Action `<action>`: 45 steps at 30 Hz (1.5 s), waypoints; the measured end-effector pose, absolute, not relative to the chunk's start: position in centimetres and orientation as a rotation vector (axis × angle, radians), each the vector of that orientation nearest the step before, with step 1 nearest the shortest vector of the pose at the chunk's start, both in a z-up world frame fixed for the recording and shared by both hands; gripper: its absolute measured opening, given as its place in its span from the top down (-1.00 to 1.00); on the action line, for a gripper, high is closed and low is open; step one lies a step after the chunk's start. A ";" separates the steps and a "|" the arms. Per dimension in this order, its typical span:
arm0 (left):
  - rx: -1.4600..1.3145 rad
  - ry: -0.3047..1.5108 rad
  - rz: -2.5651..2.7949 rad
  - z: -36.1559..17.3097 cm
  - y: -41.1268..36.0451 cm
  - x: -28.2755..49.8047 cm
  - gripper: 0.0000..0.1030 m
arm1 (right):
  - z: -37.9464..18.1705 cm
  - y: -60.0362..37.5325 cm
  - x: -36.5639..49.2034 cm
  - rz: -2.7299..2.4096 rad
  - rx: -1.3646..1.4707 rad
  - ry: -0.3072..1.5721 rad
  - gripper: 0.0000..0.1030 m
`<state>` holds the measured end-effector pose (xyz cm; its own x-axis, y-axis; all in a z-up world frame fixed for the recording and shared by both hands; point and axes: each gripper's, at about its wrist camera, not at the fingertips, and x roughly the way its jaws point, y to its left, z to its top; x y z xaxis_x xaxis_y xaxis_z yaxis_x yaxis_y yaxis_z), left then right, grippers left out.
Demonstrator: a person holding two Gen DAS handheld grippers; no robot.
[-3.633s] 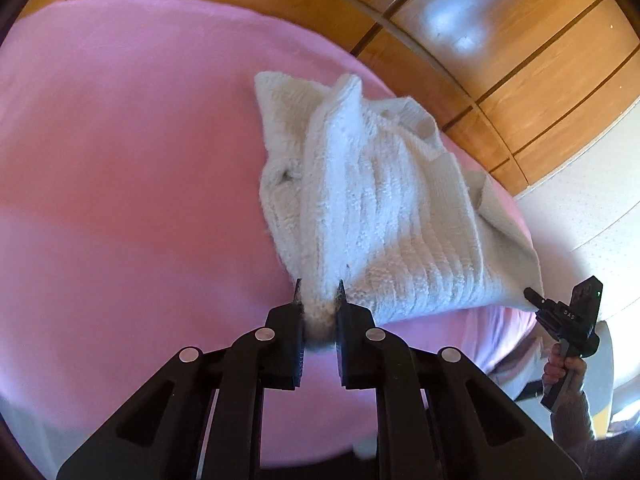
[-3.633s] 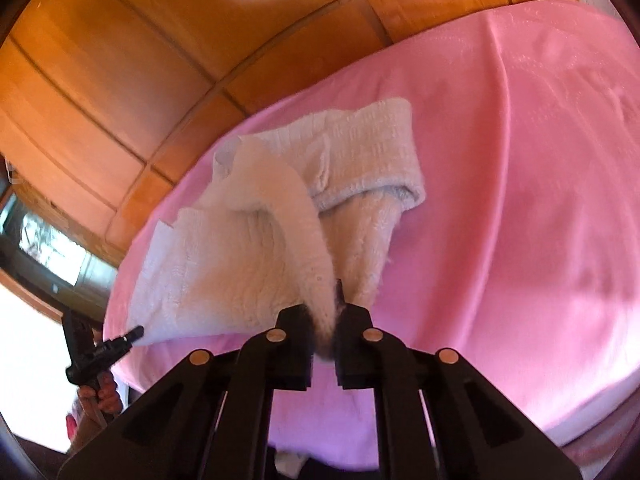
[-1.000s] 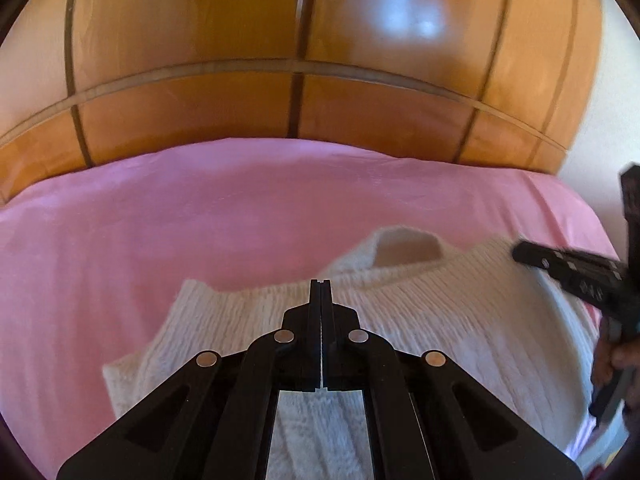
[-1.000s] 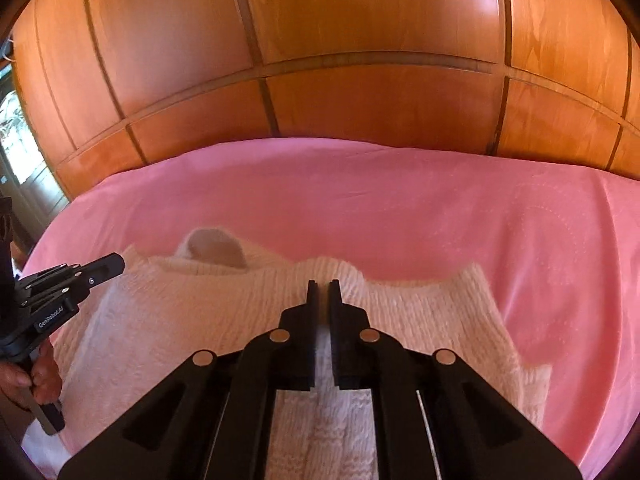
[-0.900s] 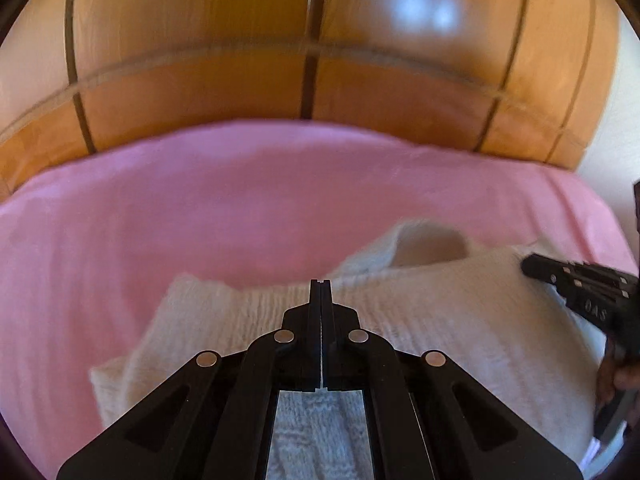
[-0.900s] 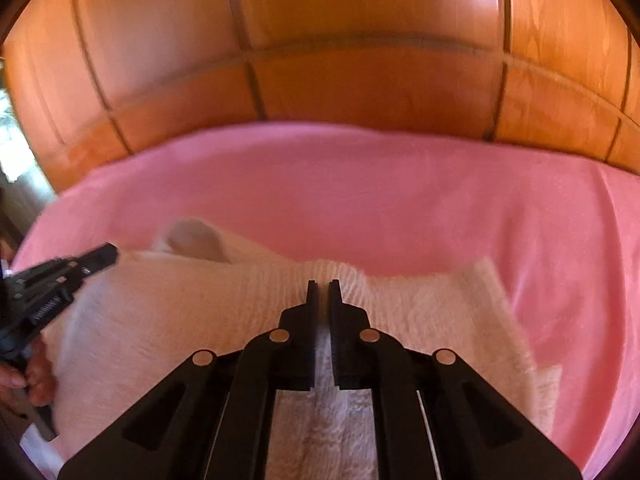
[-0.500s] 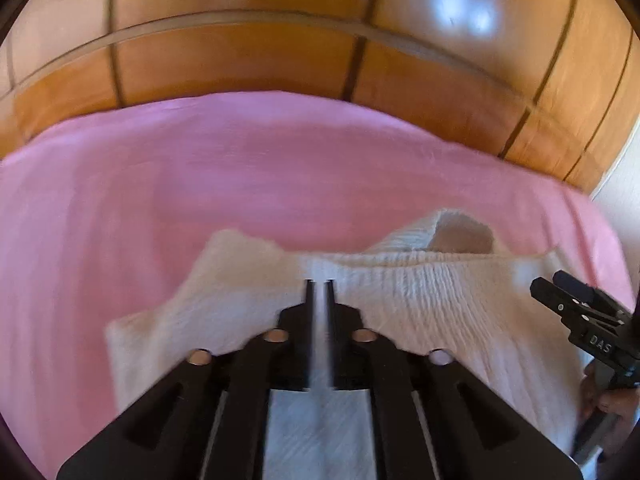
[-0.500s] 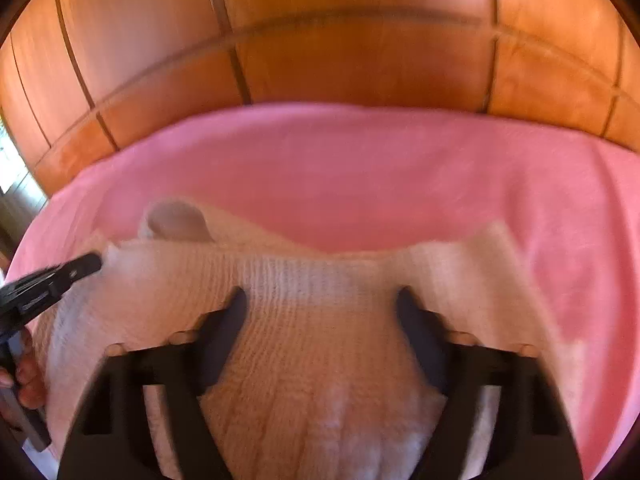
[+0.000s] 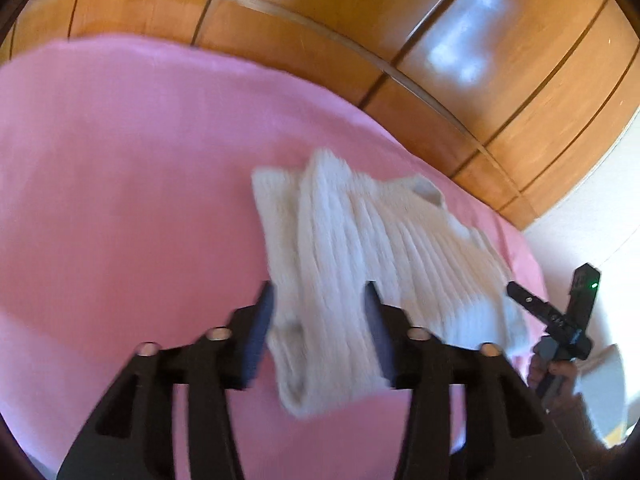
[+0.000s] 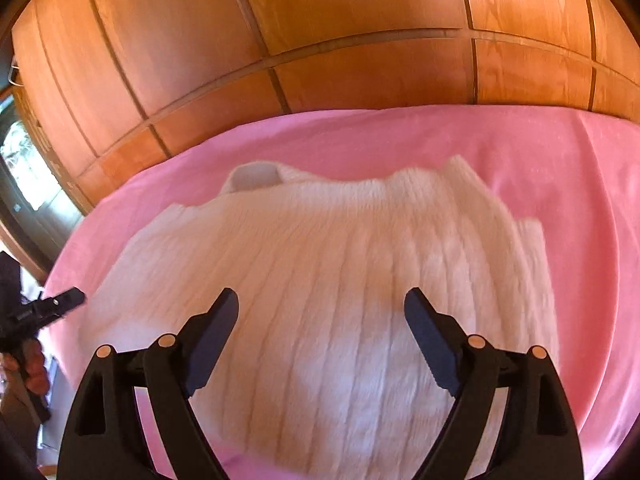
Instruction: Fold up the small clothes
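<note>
The white knitted sweater point(image 10: 332, 280) is lying flat on the pink bed cover point(image 10: 520, 144), its ribbed body spread wide and its collar point(image 10: 256, 174) pointing toward 12 o'clock, at the wooden panelled wall point(image 10: 320, 40). In the left wrist view the same sweater point(image 9: 360, 248) is running from about 11 o'clock down to 4 o'clock across the pink bed cover point(image 9: 120, 180), with a folded sleeve or edge lying along its left side; the blur is preventing a firmer reading of which part that is. No container is showing in either view; the bed cover is bearing the sweater alone.

The right gripper point(image 10: 322, 316) is hovering over the lower middle of the sweater with its fingers point(image 10: 432, 340) spread wide apart and holding nothing; whether the tips are touching the knit cannot be told. In the left wrist view the right gripper point(image 9: 560, 316) is showing at about 4 o'clock, held in the person's right hand point(image 9: 556, 368), just off the sweater's hem.

The left gripper point(image 9: 318, 304) is standing over the near edge of the sweater, its fingers point(image 9: 260, 328) parted on either side of the folded strip and gripping nothing. In the right wrist view the left gripper point(image 10: 48, 308) is appearing at 9 o'clock, carried by the left hand point(image 10: 30, 364), its tip near the sweater's left edge.
</note>
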<state>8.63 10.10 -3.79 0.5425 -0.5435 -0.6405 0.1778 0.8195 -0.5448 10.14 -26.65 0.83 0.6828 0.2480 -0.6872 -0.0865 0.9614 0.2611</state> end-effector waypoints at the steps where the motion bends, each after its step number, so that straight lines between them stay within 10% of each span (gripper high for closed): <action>1: -0.458 0.915 -0.454 -4.2 9.9 8.5 0.04 | 0.7 -26.5 9.7 0.187 0.197 0.799 -0.69; 4: -0.351 0.973 -0.384 -5.8 8.1 7.9 0.55 | -0.3 -25.7 8.6 0.188 0.132 0.837 -0.69; 9: -0.190 0.968 -0.304 -6.2 7.2 7.2 0.67 | -3.8 -27.9 7.0 0.092 0.038 0.870 -0.69; 20: -0.067 0.777 -0.403 0.3 0.0 5.6 0.65 | -3.2 -27.5 6.8 0.086 0.049 0.858 -0.81; 33: 0.149 0.834 -0.395 -4.9 -12.4 7.3 0.64 | -3.2 -29.3 9.3 0.064 0.143 0.893 -0.86; 45: 0.069 0.805 -0.376 -2.1 -10.7 6.3 0.16 | -1.7 -29.3 8.2 0.059 0.183 0.847 -0.90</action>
